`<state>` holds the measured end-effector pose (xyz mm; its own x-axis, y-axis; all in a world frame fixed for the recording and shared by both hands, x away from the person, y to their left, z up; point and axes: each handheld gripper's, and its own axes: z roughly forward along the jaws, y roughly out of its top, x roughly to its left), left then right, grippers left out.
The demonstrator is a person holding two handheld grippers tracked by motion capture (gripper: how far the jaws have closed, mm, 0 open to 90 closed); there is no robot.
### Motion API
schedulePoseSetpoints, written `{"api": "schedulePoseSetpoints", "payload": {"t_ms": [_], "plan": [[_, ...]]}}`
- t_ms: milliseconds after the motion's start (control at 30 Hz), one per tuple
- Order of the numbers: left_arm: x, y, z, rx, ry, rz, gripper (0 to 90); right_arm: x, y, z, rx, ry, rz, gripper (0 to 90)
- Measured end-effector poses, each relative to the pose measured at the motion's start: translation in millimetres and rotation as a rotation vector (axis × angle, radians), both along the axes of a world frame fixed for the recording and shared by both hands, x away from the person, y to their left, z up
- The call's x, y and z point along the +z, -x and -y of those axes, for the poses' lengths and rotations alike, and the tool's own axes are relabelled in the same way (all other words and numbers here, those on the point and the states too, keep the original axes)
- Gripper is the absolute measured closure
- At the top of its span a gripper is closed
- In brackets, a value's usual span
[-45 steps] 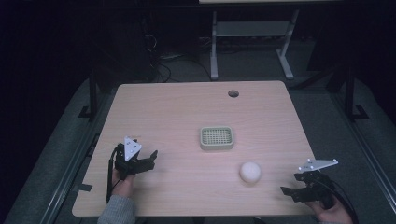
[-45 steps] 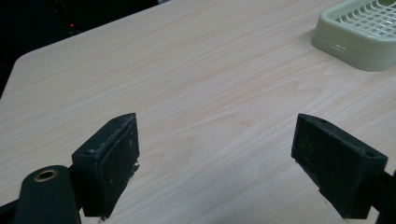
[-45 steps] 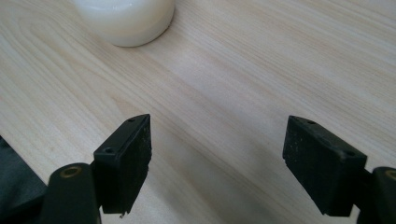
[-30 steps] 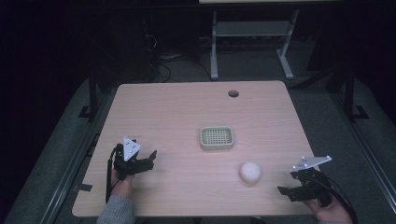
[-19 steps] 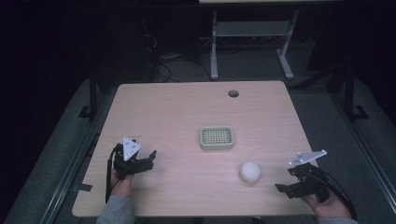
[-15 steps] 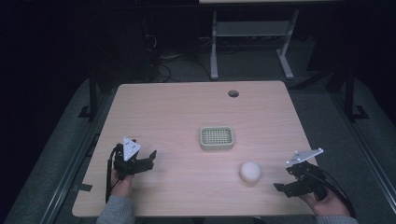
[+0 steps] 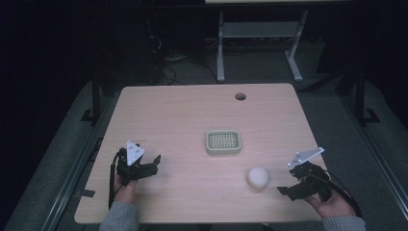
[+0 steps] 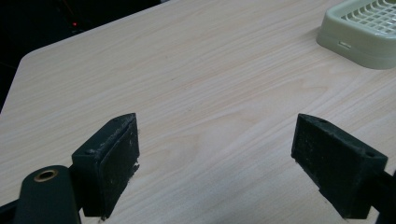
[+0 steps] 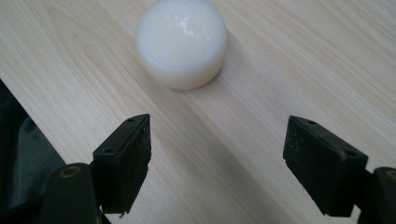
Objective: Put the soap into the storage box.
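Observation:
A round white soap bar [image 7: 258, 177] lies on the wooden table [image 7: 192, 120] at the front right. A pale green slotted soap dish [image 7: 223, 142] sits near the table's middle. My right gripper [image 7: 287, 187] is open, its jaws pointing left at the soap bar [image 9: 182, 42] a short way ahead, not touching it. At the front left my left gripper [image 7: 153, 165] stands open over bare wood. In the left gripper view the green dish [image 8: 364, 30] shows at the upper right, well beyond the jaws.
A round cable hole [image 7: 240, 96] sits near the table's far edge. Beyond it stand the legs of a metal frame [image 7: 260, 43] on a dark floor. The near table edge runs just left of the right gripper's jaws in the right gripper view.
The right gripper has moved left, closer to the soap bar. The left gripper, the soap bar and the dish have stayed put.

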<state>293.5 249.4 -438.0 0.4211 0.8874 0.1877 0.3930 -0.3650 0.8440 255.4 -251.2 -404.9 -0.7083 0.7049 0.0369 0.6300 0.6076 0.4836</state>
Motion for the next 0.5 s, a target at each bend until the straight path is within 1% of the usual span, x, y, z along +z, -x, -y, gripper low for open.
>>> {"api": "schedulePoseSetpoints", "payload": {"t_ms": [67, 200, 500], "plan": [[0.1, 0.1, 0.0, 0.001, 0.002, 0.002, 14.8, -0.5, -1.0, -2.5, 0.002, 0.007, -0.012, 22.7], [-0.2, -0.1, -0.3, 0.001, 0.004, 0.0, 14.8, -0.2, -3.2, -6.0, 0.014, 0.008, -0.013, 22.7], [0.4, 0.2, 0.8, -0.004, 0.001, 0.005, 14.8, 3.3, -6.9, -14.5, 0.041, 0.03, -0.008, 22.7]]}}
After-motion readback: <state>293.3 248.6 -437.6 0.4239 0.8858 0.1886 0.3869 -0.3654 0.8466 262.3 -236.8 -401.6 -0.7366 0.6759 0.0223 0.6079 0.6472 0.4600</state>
